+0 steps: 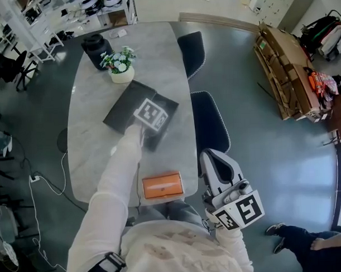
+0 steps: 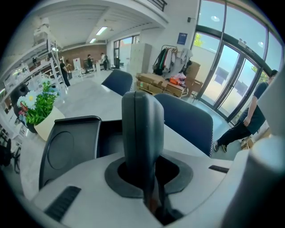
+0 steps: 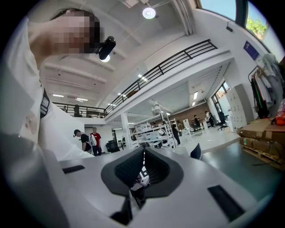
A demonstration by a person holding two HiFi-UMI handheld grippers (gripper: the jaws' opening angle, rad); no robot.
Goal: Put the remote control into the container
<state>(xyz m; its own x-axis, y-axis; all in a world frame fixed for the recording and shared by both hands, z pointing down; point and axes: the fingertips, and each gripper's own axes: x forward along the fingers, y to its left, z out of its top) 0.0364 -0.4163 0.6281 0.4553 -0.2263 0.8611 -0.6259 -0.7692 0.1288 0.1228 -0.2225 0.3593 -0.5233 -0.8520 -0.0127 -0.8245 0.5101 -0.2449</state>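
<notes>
My left gripper [image 2: 149, 178] is shut on a dark grey remote control [image 2: 142, 133], which stands upright between the jaws. Just beyond and to its left lies the black container [image 2: 71, 147], an open tray with a round recess. In the head view my left gripper [image 1: 153, 114] hovers over the black container [image 1: 122, 112] at the middle of the table, and its marker cube hides the remote. My right gripper [image 1: 213, 159] is held off the table near my body, pointing upward. Its jaws [image 3: 142, 171] are shut with nothing between them.
A white pot of flowers [image 1: 121, 64] and a black jar [image 1: 96, 49] stand at the far end of the grey marble table [image 1: 93, 157]. An orange box [image 1: 162, 186] lies at the near edge. Two blue chairs [image 1: 210, 123] line the right side. Cardboard boxes [image 1: 283, 73] stand further right.
</notes>
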